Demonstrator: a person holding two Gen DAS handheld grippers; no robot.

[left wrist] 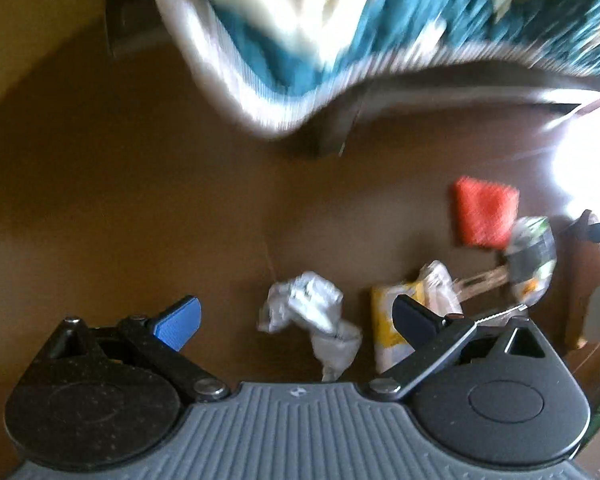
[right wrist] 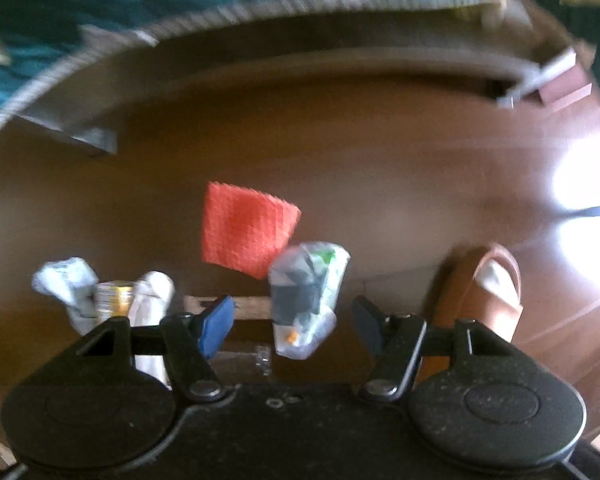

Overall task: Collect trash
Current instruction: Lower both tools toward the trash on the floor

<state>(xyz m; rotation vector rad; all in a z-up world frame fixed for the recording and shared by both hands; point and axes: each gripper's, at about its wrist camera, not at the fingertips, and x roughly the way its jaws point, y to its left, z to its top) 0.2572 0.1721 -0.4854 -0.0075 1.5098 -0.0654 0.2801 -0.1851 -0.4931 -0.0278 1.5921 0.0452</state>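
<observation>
Trash lies scattered on a brown floor. In the left wrist view my left gripper [left wrist: 296, 318] is open, pointing down over a crumpled clear plastic wrapper [left wrist: 308, 314] that sits between its fingers, untouched. A yellow and white packet [left wrist: 388, 312] lies just right of it, partly behind the right finger. In the right wrist view my right gripper [right wrist: 294, 326] is open above a clear plastic cup [right wrist: 306, 300] with dark and green bits inside; the pads stand apart from it. A red cloth square [right wrist: 246, 228] lies just beyond the cup. The crumpled wrapper [right wrist: 62, 280] and yellow packet [right wrist: 114, 300] sit at left.
A bed with a teal and cream patterned cover [left wrist: 340, 32] overhangs the far floor, its frame leg [left wrist: 332, 132] ahead. A brown sandal on a foot [right wrist: 488, 292] stands at right. A wooden stick [right wrist: 248, 308] lies under the cup. Bright glare [right wrist: 584, 200] washes the floor at right.
</observation>
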